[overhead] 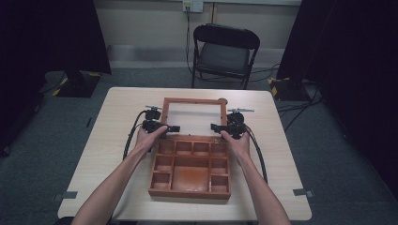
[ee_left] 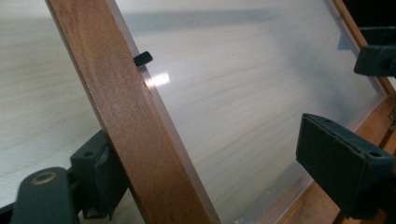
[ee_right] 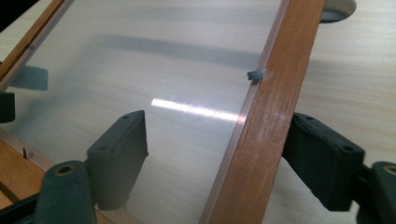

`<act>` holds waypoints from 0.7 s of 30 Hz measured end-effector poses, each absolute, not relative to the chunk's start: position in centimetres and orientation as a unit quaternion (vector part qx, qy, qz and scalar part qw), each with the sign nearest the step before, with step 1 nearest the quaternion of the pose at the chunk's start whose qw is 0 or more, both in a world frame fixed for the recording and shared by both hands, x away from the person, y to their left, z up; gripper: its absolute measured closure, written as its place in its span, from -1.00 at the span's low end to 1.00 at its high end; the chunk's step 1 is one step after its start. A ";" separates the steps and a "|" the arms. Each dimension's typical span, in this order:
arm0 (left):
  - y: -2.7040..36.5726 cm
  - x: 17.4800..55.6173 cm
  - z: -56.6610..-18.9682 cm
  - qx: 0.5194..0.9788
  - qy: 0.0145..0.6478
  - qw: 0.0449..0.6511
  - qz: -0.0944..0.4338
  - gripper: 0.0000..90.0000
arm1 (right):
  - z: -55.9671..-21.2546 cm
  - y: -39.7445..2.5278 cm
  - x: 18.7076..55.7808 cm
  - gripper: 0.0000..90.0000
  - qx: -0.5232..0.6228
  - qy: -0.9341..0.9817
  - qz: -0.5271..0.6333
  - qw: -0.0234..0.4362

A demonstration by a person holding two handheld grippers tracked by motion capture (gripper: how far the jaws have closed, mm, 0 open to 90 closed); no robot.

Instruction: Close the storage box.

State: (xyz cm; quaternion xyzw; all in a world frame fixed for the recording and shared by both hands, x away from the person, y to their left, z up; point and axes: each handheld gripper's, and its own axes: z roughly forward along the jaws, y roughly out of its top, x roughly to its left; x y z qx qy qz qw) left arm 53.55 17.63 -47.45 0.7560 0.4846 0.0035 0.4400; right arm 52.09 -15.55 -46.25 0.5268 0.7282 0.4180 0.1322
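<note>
Left side first: left gripper point(overhead: 172, 128) set astride the left rail of the lid point(overhead: 193, 102), near the hinge end. In the left gripper view one jaw sits under or outside the wooden rail point(ee_left: 126, 121), the other inside over the clear pane point(ee_left: 243, 93), with a visible gap on the pane side — spread around the rail, not yet pinching it, as far as can be judged.

Middle: wooden box point(overhead: 190, 186) on the table point(overhead: 117, 112), compartments open to the camera, lid swung back beyond the hinge line and seeming to lie at a low tilt over the tabletop; wood grain visible straight through the pane.

Right side: right gripper point(overhead: 217, 127) mirroring the left on the right rail point(ee_right: 266, 121). One jaw inside over the pane, one outside the frame, both apart from the wood by a sliver — open around it, no firm pinch to be seen.

Step in hand, by judgement: taking hold of the lid by both side rails, either to close it over the compartments or to finish laying it back. Cannot tell which from this moment alone.

Next move calls for both grips to close evenly on the rails, then a matched swing about the hinge — uneven lift could rack the frame or let a rail slip out.
</note>
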 end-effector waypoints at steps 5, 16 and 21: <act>18.0 53.3 -46.9 0.761 0.476 0.442 0.015 -0.61 | -45.6 -15.4 51.9 -0.41 0.527 0.726 0.419 0.140; 18.3 52.6 -45.3 0.763 0.466 0.447 0.047 -0.41 | -44.0 -15.9 51.1 -0.30 0.516 0.713 0.452 0.146; 18.9 52.1 -44.5 0.762 0.457 0.456 0.053 -0.27 | -43.1 -16.1 50.5 -0.23 0.506 0.713 0.462 0.148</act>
